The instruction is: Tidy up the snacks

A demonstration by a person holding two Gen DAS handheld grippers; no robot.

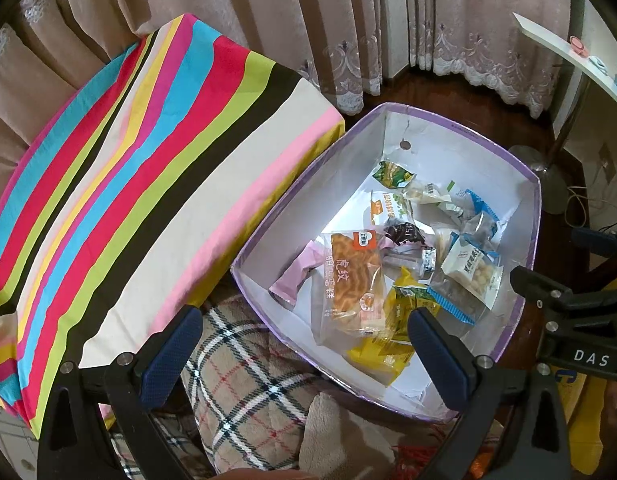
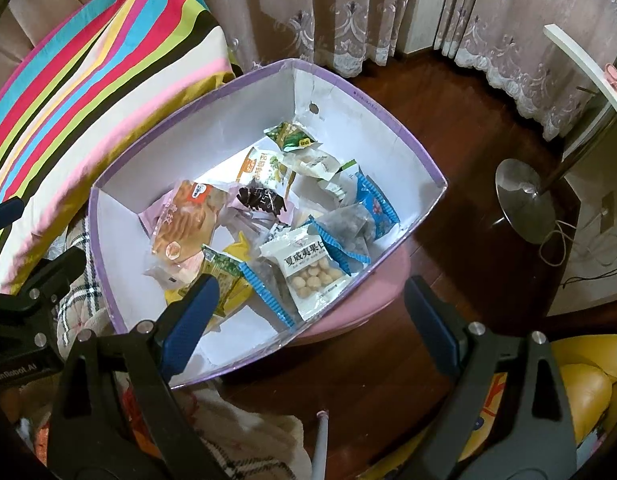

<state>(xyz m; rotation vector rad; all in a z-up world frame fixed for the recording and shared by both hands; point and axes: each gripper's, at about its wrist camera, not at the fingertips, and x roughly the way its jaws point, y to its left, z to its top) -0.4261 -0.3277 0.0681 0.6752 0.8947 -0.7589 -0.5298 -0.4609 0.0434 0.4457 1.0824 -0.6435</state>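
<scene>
A purple-rimmed white box point(image 1: 460, 128) holds several snack packets; it also shows in the right wrist view point(image 2: 388, 120). Inside lie a tiger-pattern cake pack point(image 1: 356, 276), a yellow pack point(image 1: 384, 352), a white nut pack point(image 1: 474, 270) and a green pack point(image 1: 392, 174). In the right wrist view the cake pack point(image 2: 188, 220) and nut pack point(image 2: 310, 272) show too. My left gripper point(image 1: 304, 356) is open and empty above the box's near edge. My right gripper point(image 2: 308, 320) is open and empty over the box's near corner.
A striped cloth point(image 1: 140, 168) covers the surface left of the box. A plaid blanket point(image 1: 244, 380) lies below. The box rests on a pink stool point(image 2: 360, 300). A lamp base point(image 2: 526, 204) stands on the wooden floor point(image 2: 448, 140). Curtains hang behind.
</scene>
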